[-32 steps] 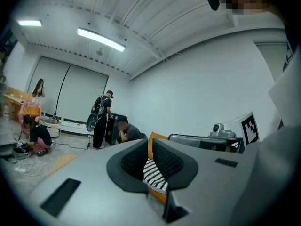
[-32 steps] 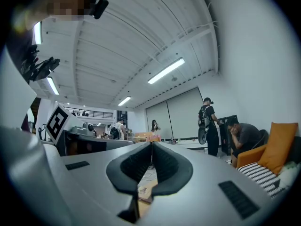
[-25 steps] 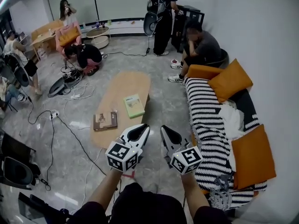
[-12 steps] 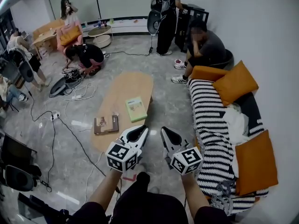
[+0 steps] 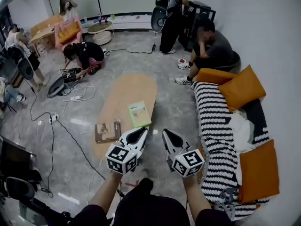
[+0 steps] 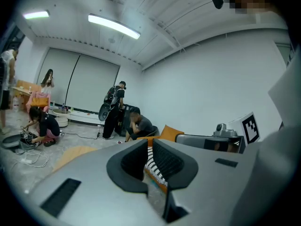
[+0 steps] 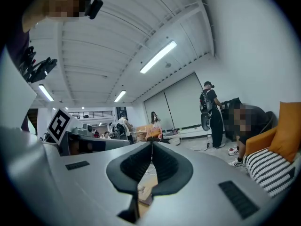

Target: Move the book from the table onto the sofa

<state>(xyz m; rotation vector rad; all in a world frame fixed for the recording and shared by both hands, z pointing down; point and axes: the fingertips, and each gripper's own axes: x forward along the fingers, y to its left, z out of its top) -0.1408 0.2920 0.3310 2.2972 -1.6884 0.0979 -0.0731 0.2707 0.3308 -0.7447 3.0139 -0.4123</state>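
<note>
Left tool (image 5: 140,133) and right tool (image 5: 167,135) travel side by side, nearer the counter (image 5: 127,91) than a second ago. At right, the striped sofa (image 5: 212,126) carries cushions and a white cloth but no book. A green book (image 5: 139,113) lies by the counter's right edge and a brown book (image 5: 107,131) at its near left end, both untouched. The left tool's jaws stand slightly apart, the right tool's pressed together, both empty. Pick-up, carry and placing all remain.

A lounge mock-up inside an open office hall is being shown: a striped sofa (image 5: 214,126) with orange cushions (image 5: 242,87) and an oval coffee table (image 5: 127,91) are being ringed by loose cables (image 5: 76,96), while equipment is being handled by a crouching person (image 5: 84,55).
</note>
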